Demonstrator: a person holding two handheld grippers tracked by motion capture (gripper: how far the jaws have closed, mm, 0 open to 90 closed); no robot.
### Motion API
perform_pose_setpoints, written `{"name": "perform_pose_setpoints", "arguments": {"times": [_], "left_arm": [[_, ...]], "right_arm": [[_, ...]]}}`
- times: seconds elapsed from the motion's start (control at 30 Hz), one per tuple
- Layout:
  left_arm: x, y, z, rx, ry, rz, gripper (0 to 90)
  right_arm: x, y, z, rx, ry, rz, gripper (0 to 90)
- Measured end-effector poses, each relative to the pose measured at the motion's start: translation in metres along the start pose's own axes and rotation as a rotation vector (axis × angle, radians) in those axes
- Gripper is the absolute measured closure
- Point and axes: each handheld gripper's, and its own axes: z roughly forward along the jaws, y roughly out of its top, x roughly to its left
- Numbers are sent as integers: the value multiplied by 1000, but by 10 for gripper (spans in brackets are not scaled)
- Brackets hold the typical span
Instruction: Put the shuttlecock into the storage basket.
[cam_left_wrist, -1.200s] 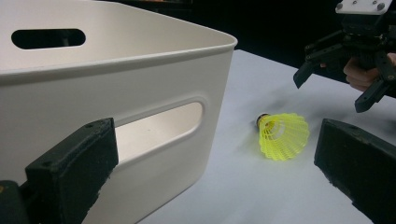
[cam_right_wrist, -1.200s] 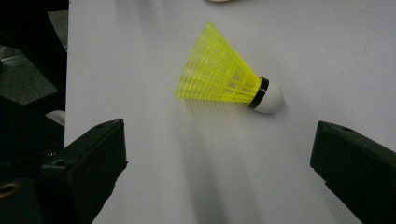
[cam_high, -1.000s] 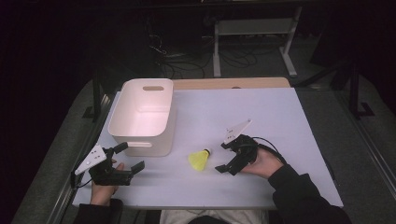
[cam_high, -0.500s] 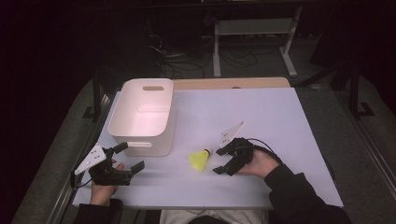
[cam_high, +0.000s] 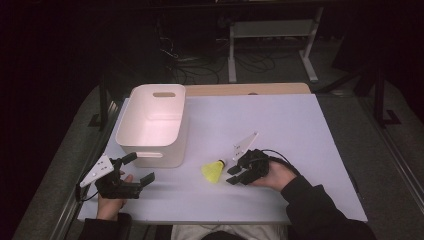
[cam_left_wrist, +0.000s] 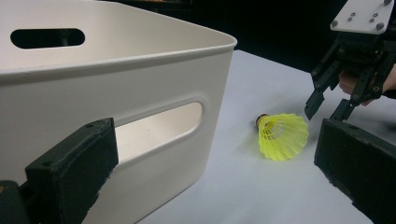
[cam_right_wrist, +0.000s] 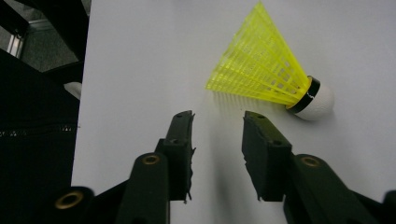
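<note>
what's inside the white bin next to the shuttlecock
The white bin looks empty: the high view shows bare floor and inner walls. The strip of floor just behind its near wall is hidden. The yellow shuttlecock lies outside it on the table.

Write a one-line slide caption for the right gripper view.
Right gripper, jaws just narrowed but empty, poised short of a yellow shuttlecock lying on the white table.
</note>
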Motion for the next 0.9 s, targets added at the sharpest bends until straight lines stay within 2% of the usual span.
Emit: {"name": "perform_pose_setpoints", "arguments": {"times": [0.13, 0.47, 0.9], "left_arm": [[0, 0, 0, 0, -1, 0, 0], [0, 0, 0, 1, -2, -1, 0], [0, 0, 0, 0, -3, 0, 0]], "right_arm": [[0, 1, 4, 11, 19, -5, 758], [0, 7, 12, 39, 46, -24, 881], [0, 14, 25, 82, 63, -40, 889]]}}
